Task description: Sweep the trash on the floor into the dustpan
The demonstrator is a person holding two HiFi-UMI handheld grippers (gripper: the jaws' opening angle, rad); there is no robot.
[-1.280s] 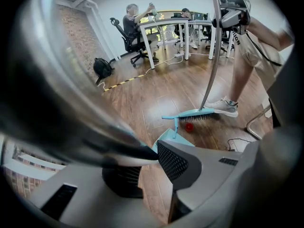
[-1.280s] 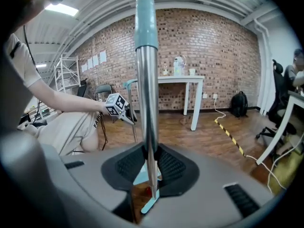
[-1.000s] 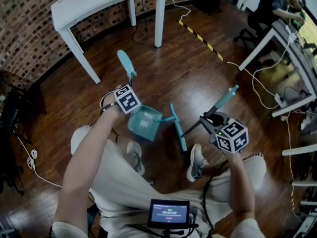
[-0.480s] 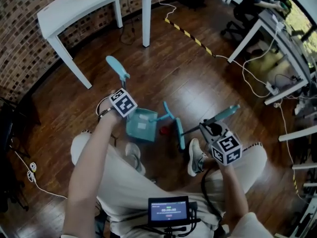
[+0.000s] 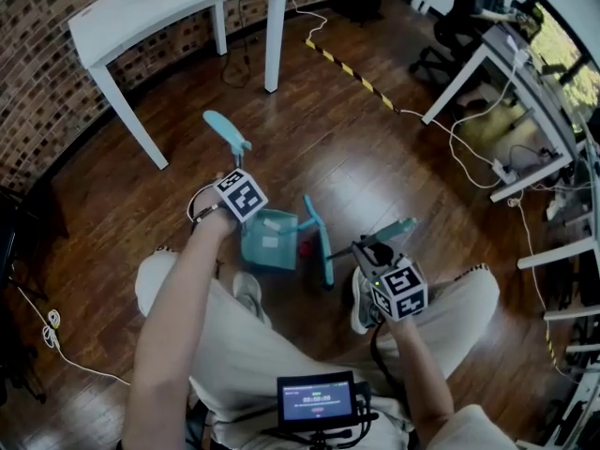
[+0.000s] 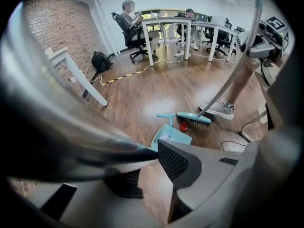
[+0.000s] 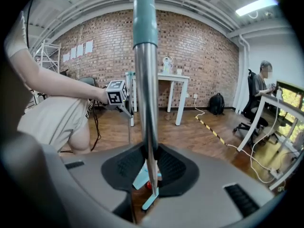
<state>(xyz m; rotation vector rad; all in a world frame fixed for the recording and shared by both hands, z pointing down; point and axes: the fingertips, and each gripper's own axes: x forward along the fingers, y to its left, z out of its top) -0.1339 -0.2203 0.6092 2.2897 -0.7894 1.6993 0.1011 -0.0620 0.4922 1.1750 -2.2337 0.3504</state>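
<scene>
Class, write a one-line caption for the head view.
The left hand-held gripper holds the dustpan, right hand-held gripper the broom, red trash between them.

One broom [image 5: 319, 242], one dustpan [image 5: 267, 242], one red trash piece [image 6: 183, 126].

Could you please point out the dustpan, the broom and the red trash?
dustpan [image 5: 255, 249]: head view, its tray.
broom [image 6: 194, 118]: left gripper view, its brush head.
red trash [image 6: 183, 126]: left gripper view, its middle.

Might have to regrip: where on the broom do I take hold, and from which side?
Take the broom by its slim metal shaft below the teal sleeve, where the right tool clamps it, from the person's side: it leans back that way, head down beside the dustpan.
</scene>
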